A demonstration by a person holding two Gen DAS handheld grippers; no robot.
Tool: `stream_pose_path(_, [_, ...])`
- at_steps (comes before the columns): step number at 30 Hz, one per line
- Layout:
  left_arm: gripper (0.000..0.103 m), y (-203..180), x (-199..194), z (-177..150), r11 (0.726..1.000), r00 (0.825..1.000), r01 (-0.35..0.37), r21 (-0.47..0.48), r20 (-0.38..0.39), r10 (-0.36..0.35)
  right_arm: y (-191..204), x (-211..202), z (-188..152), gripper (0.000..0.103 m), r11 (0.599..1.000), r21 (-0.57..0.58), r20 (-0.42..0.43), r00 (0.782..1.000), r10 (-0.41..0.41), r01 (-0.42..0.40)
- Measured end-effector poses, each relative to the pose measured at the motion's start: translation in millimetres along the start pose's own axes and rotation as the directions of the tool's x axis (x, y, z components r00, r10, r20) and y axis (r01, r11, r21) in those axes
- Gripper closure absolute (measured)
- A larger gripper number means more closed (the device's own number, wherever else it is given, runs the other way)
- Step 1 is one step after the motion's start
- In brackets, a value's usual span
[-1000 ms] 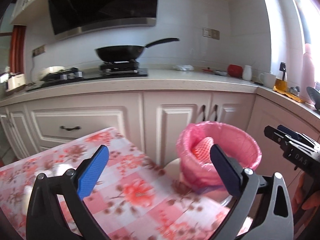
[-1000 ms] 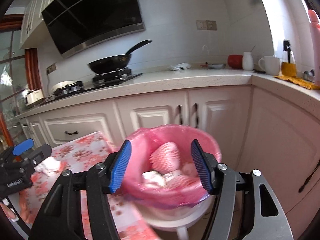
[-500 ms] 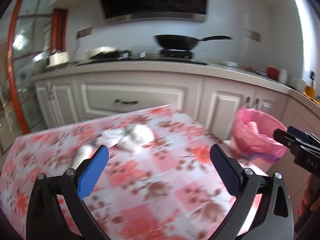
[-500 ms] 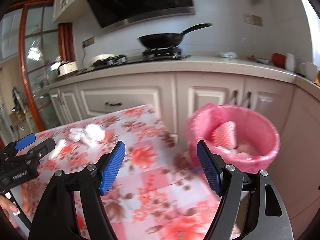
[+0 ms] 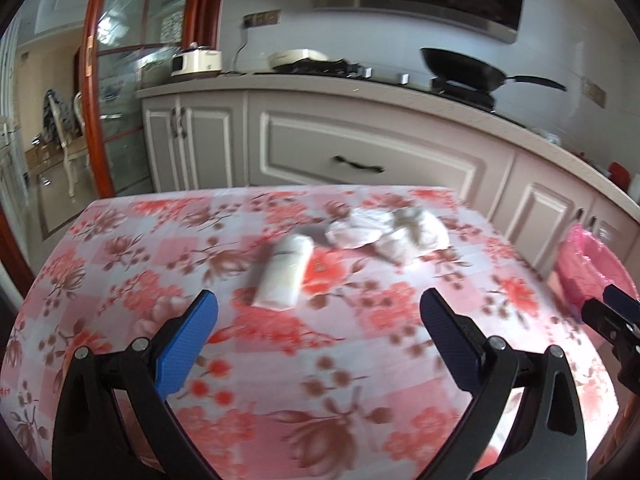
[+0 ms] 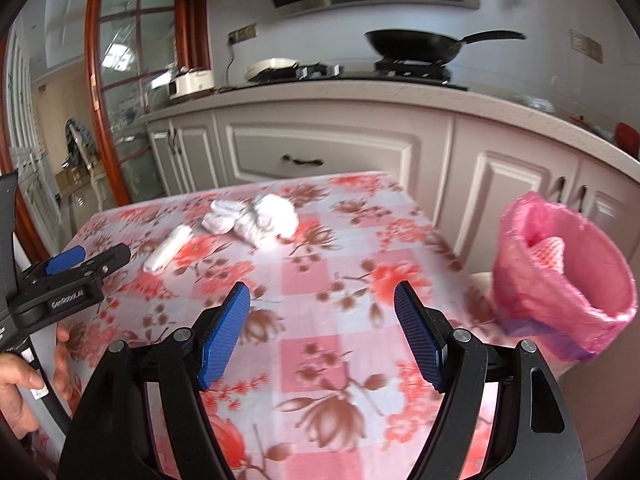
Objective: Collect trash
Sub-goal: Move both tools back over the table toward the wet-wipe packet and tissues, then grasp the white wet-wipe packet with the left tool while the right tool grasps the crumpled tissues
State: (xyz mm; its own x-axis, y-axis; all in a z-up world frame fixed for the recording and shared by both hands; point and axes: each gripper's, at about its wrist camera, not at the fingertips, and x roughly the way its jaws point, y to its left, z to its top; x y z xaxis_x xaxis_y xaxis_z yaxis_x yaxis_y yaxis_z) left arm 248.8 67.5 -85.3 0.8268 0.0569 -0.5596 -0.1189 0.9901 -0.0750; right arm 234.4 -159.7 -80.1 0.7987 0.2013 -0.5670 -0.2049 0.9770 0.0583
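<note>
Now: pink-lined bin holds pink foam net. Left on floral tablecloth: white tube-shaped wrapper, crumpled white tissues. My left gripper, right gripper both gape, empty.

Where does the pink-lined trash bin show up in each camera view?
Left wrist view: the pink-lined trash bin sits at the far right edge, past the table's right side, partly cut off, just behind the right gripper.
Right wrist view: the bin stands at the right, beside the table's right edge, rim and inside in view.
Shared landmark: the black frying pan on the stove behind the table.
</note>
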Motion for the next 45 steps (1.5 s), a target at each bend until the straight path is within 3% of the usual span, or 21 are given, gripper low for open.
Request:
stream_pose_path(12, [0.005, 35, 43, 2, 0.995, 0.991, -0.101, 0.006, -0.082, 0.101, 33, 63, 14, 0.032, 0.997, -0.027, -0.076, 0.994, 0.076, -0.079])
stream_pose_path(25, [0.006, 19, 114, 24, 0.994, 0.985, -0.049, 0.102, -0.16, 0.065, 24, 130, 40, 0.032, 0.994, 0.013, -0.132, 0.986, 0.106, -0.105])
stream_pose_path(31, [0.013, 19, 142, 27, 0.994, 0.975, -0.029, 0.104, -0.214, 0.051, 27, 173, 58, 0.027, 0.989, 0.027, -0.175, 0.973, 0.15, -0.147])
stream_pose_path(37, [0.027, 20, 159, 23, 0.994, 0.964, 0.0, 0.109, -0.264, 0.029, 40, 201, 74, 0.023, 0.984, 0.01, -0.181, 0.967, 0.179, -0.18])
stream_pose_path(43, [0.051, 25, 163, 20, 0.995, 0.957, 0.038, 0.094, -0.291, -0.009, 53, 227, 77, 0.021, 0.978, -0.001, -0.211, 0.956, 0.204, -0.209])
stream_pose_path(45, [0.064, 25, 163, 20, 0.994, 0.958, 0.041, 0.105, -0.287, -0.009, 56, 235, 77, 0.021, 0.979, -0.005, -0.227, 0.954, 0.196, -0.202])
